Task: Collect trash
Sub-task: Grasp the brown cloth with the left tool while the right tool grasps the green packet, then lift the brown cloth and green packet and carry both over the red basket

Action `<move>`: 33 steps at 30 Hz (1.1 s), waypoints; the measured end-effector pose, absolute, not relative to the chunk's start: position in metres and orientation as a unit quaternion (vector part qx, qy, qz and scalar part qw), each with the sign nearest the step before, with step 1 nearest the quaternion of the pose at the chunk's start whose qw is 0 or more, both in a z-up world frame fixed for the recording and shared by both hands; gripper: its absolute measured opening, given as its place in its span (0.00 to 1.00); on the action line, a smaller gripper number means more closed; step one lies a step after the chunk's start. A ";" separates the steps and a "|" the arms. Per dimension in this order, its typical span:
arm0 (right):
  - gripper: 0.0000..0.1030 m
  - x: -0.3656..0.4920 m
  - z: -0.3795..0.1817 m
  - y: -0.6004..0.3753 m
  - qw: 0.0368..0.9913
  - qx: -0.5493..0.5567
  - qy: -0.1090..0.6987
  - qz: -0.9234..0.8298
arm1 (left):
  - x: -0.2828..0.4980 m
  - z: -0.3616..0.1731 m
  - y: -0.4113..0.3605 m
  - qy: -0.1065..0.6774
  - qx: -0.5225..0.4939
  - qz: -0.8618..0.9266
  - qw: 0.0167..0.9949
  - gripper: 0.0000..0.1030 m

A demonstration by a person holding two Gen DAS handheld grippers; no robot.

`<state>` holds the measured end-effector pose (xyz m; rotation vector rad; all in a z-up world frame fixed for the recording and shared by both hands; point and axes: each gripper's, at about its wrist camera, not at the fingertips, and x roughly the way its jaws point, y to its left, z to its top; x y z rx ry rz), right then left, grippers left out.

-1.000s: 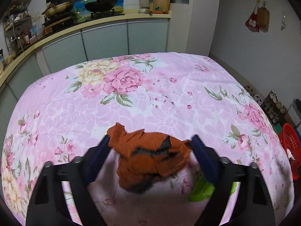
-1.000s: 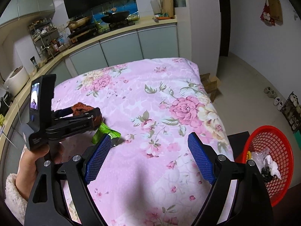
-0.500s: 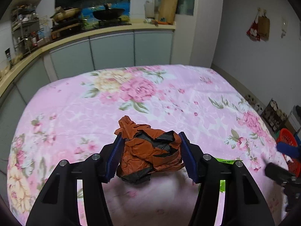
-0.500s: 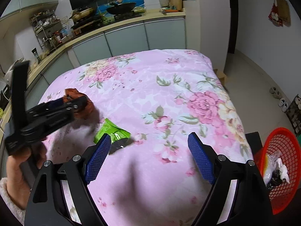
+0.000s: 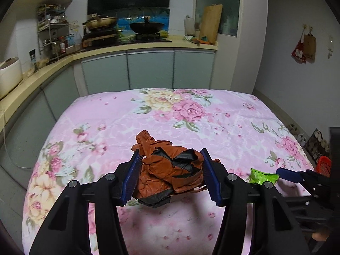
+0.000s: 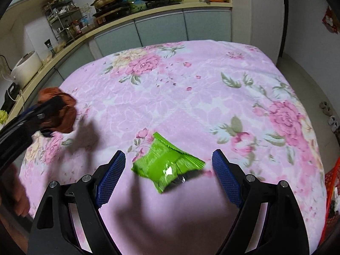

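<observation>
My left gripper [image 5: 170, 171] is shut on a crumpled orange and black wrapper [image 5: 167, 174] and holds it just above the pink floral cloth [image 5: 191, 114]. The wrapper also shows at the left of the right wrist view [image 6: 61, 112], in the left gripper's jaws. A green snack packet [image 6: 166, 163] lies flat on the cloth. My right gripper [image 6: 167, 170] is open, its blue pads on either side of the packet, not touching it. The packet also shows in the left wrist view [image 5: 262, 177] with the right gripper's tip beside it.
A red trash basket [image 6: 332, 193] stands on the floor past the table's right edge, with trash in it. Kitchen counter and cabinets [image 5: 148, 68] run behind and to the left of the table. Shoes [image 6: 331, 114] lie on the floor at the right.
My left gripper closed on the orange wrapper and lifted it. My right gripper moved forward and down over the green packet, which now lies between its open jaws.
</observation>
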<state>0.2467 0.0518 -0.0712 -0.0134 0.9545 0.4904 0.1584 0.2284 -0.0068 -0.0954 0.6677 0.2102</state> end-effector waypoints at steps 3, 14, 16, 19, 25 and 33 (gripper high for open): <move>0.78 0.250 -0.076 0.057 0.858 -0.014 0.460 0.229 | 0.153 -0.005 0.232 0.324 -0.043 0.111 0.939 0.52; 0.46 0.245 -0.080 0.053 0.858 -0.026 0.460 0.228 | 0.141 -0.005 0.235 0.321 -0.047 0.120 0.938 0.52; 0.44 0.243 -0.079 0.051 0.858 -0.028 0.459 0.230 | 0.139 -0.005 0.234 0.321 -0.047 0.122 0.938 0.52; 0.43 0.241 -0.076 0.048 0.859 -0.023 0.456 0.231 | 0.134 -0.003 0.233 0.318 -0.043 0.127 0.938 0.52; 0.43 0.231 -0.051 0.035 0.876 -0.015 0.425 0.230 | 0.123 0.010 0.230 0.303 -0.038 0.139 0.942 0.52; 0.43 0.208 -0.001 0.017 0.903 -0.007 0.361 0.233 | 0.106 0.037 0.218 0.269 -0.024 0.153 0.950 0.52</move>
